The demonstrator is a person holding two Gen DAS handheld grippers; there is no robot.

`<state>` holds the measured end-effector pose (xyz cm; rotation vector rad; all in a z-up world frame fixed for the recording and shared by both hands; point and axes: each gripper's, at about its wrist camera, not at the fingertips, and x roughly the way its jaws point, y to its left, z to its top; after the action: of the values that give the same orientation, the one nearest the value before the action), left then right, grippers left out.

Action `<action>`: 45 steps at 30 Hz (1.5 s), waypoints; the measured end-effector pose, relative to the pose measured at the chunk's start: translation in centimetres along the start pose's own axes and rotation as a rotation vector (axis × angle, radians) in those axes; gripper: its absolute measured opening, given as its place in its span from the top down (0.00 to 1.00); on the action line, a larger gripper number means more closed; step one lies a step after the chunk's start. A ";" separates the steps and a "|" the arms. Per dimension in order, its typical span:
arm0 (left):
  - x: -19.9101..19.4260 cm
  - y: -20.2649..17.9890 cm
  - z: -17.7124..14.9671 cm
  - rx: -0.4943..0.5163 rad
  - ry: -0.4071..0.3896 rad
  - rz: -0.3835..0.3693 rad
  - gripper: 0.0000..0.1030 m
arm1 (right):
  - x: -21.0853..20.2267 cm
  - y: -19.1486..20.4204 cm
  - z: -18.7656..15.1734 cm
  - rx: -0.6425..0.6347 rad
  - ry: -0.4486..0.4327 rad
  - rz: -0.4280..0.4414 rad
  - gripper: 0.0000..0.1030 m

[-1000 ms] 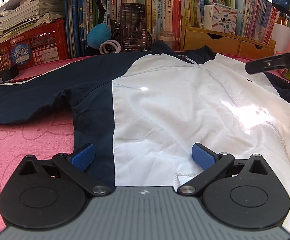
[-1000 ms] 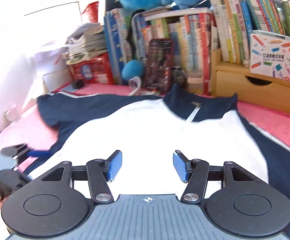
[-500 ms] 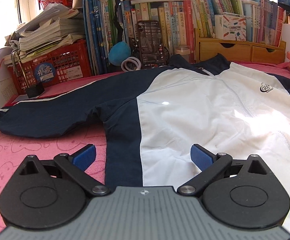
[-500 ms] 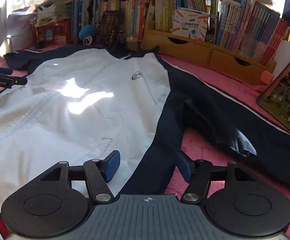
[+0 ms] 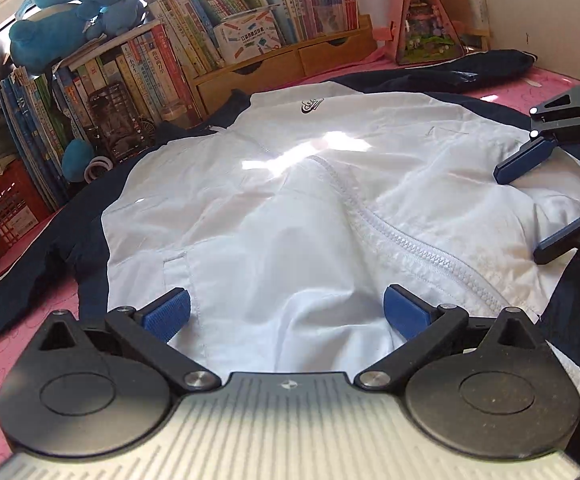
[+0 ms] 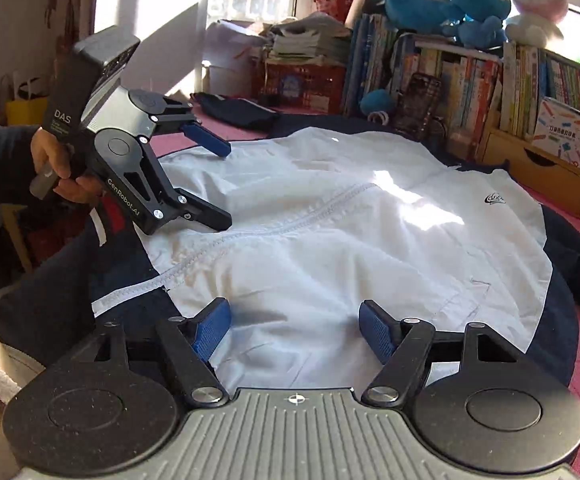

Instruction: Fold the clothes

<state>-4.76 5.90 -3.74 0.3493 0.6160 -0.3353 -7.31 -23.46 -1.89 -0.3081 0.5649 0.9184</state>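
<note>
So the white and navy zip-up jacket is lying front-up and spread flat on the pink patterned table cover, zipper done up, with a bright sun patch on the chest and a small dark logo near the collar. One navy sleeve stretches off past the jacket's side and gets cut off by the frame edge.

Left gripper sits right at the jacket's hem with its blue pads spread wide, white fabric between them but nothing pinched. Right gripper is at the hem too, further along, jaws opening, cloth between the pads but not clamped. In the right wrist view a hand wraps the left gripper's handle.

Behind the jacket's collar: a red plastic crate with a pile of papers stacked on top, and a wooden drawer box with books standing on it. Can't tell what's in the drawers. Blue plush toys sit on the book row.
</note>
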 end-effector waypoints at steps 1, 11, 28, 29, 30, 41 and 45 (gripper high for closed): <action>-0.6 1.3 -0.9 -0.042 0.007 -0.016 0.00 | -0.6 -0.9 -0.6 0.029 0.003 -0.001 0.31; -5.4 7.3 -0.6 -0.279 0.022 -0.009 0.00 | -7.4 -6.3 -1.9 0.364 -0.084 -0.130 0.31; 10.3 3.5 15.4 -0.234 -0.034 0.025 0.00 | 7.3 -24.1 10.0 0.413 -0.089 -0.604 0.28; 11.1 2.5 16.5 -0.193 -0.045 0.013 0.00 | 7.2 -25.5 10.2 0.358 -0.066 -0.654 0.28; 12.2 1.3 17.7 -0.145 -0.055 0.007 0.00 | 7.0 -27.0 10.2 0.328 -0.039 -0.664 0.28; 24.4 -2.4 26.0 0.053 -0.063 -0.060 0.00 | 8.0 -36.5 4.3 0.355 0.127 -0.530 0.15; 27.8 -0.6 27.8 0.103 -0.035 -0.114 0.00 | 9.1 -37.3 3.1 0.304 0.149 -0.479 0.04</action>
<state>30.21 -11.63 0.29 0.4074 0.5868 -0.4825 28.53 -37.49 -4.12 -0.2225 0.7189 0.3422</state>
